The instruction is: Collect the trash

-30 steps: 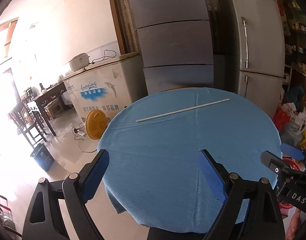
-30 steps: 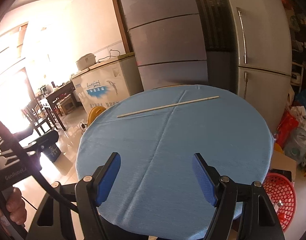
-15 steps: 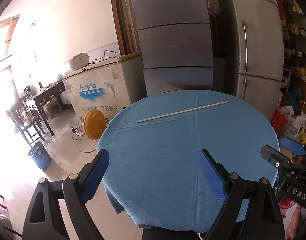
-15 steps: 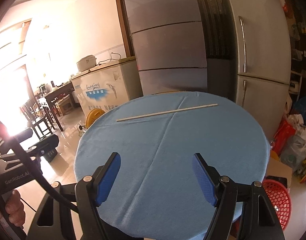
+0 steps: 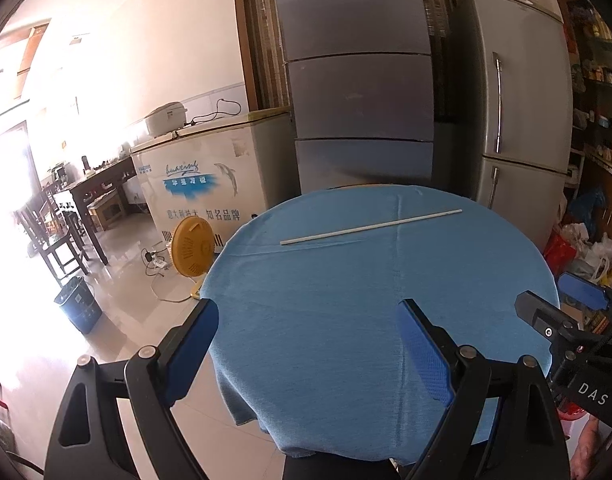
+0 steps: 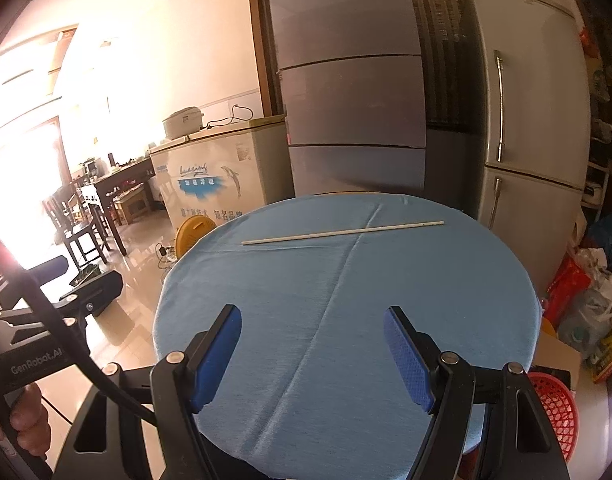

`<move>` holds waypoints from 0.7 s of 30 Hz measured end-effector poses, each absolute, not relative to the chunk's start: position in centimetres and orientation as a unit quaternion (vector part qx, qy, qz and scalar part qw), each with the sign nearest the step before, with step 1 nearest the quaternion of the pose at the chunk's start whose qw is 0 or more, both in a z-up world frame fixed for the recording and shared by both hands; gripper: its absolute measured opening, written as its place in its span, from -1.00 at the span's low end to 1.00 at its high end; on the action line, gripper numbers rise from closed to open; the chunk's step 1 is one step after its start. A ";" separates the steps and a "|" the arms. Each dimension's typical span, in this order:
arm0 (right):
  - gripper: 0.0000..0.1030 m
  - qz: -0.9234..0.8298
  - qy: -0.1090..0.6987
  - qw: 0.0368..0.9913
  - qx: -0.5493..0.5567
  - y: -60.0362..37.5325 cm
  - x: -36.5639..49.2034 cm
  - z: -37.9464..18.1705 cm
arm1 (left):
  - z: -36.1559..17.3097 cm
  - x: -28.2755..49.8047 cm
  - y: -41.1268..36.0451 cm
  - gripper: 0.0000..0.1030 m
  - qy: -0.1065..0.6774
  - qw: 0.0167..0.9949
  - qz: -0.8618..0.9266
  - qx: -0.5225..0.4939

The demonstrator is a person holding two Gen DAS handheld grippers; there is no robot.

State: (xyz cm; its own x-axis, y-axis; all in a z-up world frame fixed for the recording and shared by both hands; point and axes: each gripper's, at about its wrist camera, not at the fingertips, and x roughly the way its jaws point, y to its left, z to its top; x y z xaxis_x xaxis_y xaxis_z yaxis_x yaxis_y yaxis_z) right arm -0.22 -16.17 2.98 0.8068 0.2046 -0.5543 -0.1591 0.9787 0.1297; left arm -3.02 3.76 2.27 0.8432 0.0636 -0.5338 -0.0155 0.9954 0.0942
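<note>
Both grippers just hang there doing nothing. The left gripper [image 5: 308, 344] fills the bottom of its own view, jaws spread wide with nothing between the blue pads [image 5: 424, 358]. The right gripper [image 6: 312, 350] looks the same at the bottom of its frame, jaws apart too, a bit narrower, and empty. Each one pokes into the other's view at the edge, and a hand [image 6: 27, 416] wraps the left handle at lower left.

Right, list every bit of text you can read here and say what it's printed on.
"DAS" on the right tool's black body.
"GenRobot.AI" on the left tool's black body.
Chest freezer: a cursive logo and rows of Chinese characters, too blurred to read.
Shelf packages: too small to read.
</note>
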 end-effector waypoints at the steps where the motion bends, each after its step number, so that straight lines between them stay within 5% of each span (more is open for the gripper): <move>1: 0.49 0.096 0.295 0.950 0.038 -16.1 -0.3 3.0 | 2.3 -3.0 3.8 0.75 0.279 0.959 0.022 0.042; 21: 0.49 0.095 0.289 0.952 0.038 -16.3 -0.4 3.1 | 2.2 -3.1 3.7 0.76 0.280 0.959 0.023 0.040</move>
State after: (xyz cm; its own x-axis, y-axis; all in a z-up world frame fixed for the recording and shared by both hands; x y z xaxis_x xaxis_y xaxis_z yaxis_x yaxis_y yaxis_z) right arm -0.42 -16.35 3.10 0.8143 0.2034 -0.5436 -0.1589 0.9789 0.1283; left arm -3.15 3.65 2.21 0.8417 0.0658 -0.5359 -0.0211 0.9958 0.0892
